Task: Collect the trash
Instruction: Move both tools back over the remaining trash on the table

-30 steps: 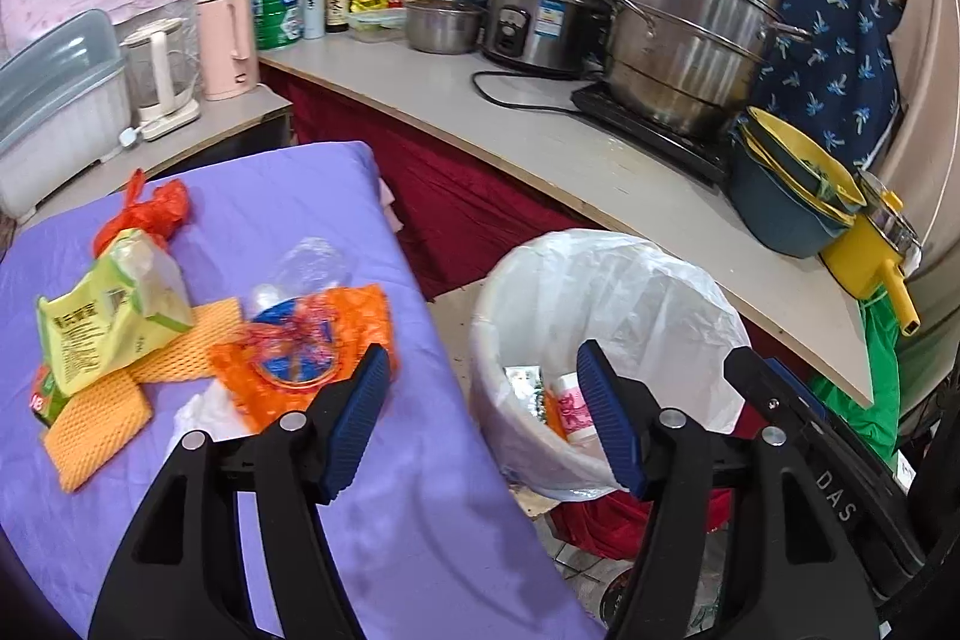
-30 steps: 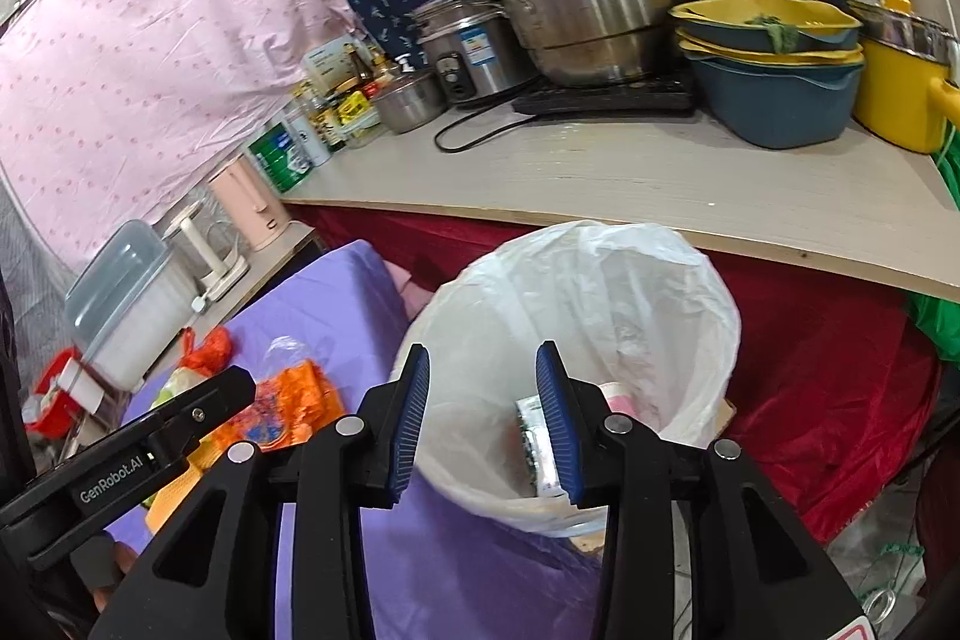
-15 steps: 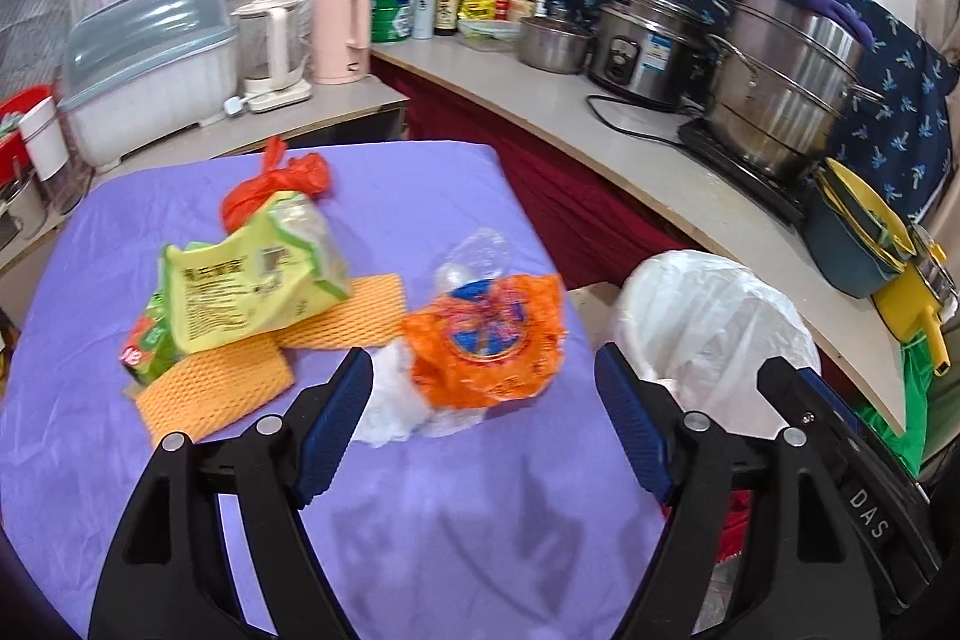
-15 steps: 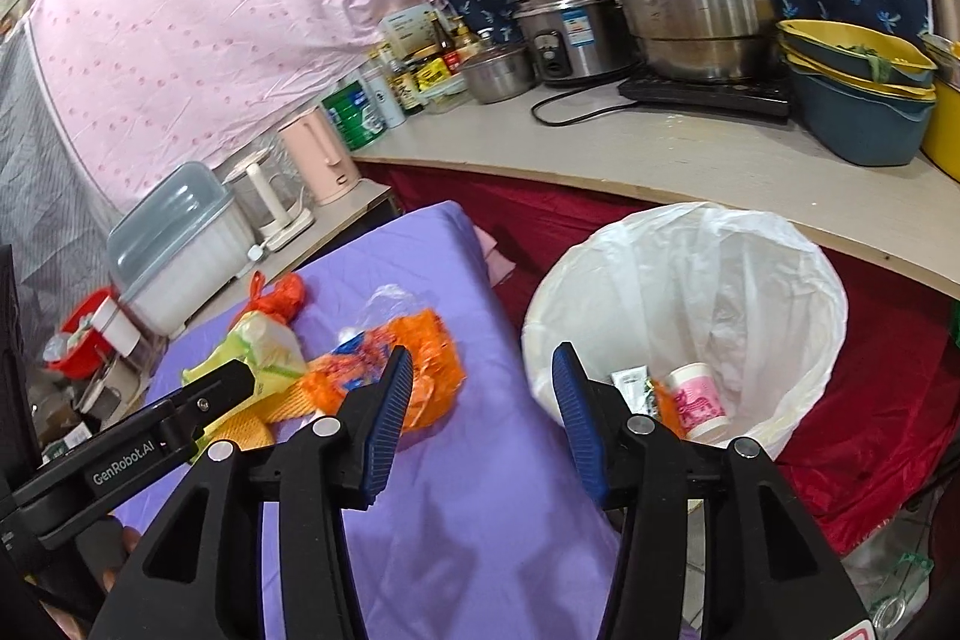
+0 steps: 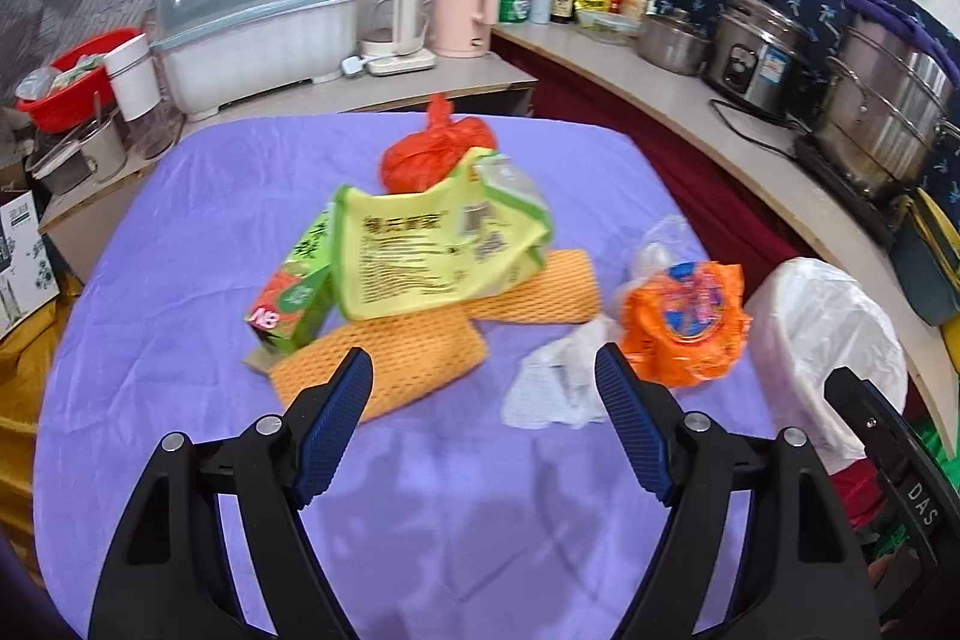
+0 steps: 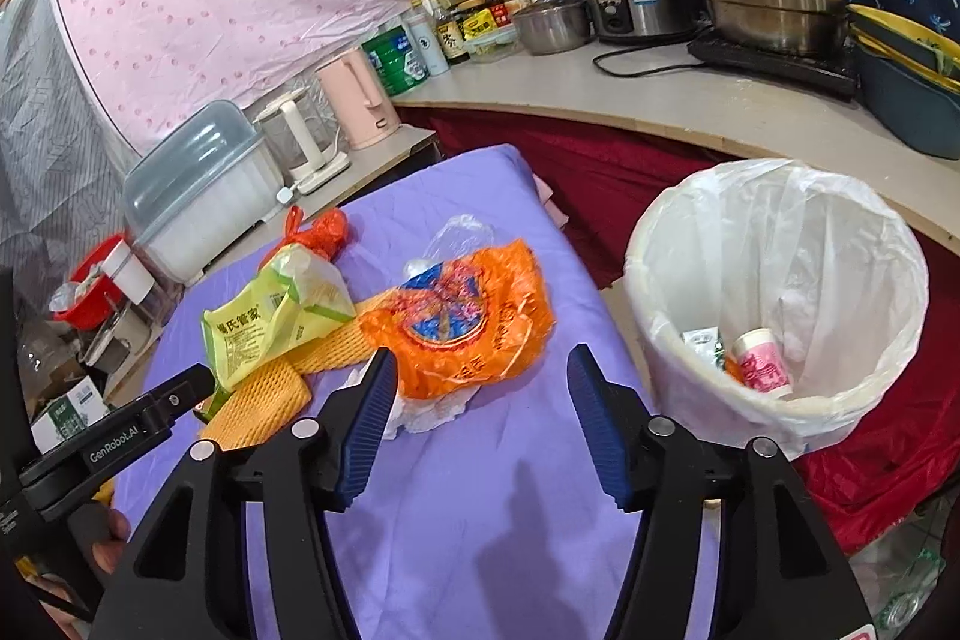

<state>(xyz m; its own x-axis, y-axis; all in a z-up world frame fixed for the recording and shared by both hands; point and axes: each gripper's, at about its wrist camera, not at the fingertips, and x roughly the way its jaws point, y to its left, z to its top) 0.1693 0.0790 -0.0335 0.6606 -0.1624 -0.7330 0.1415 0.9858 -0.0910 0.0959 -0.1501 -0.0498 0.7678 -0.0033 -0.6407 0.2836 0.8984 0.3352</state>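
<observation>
Both hand-held grippers hover empty over the purple bench (image 5: 180,220): the left hand-held gripper (image 5: 483,382) spread wide, the right hand-held gripper (image 6: 480,379) opening. Trash lies ahead: orange wrapper (image 6: 474,322), yellow bag (image 5: 420,250), white tissue (image 5: 552,388). The bin (image 6: 780,280) stands right.
</observation>
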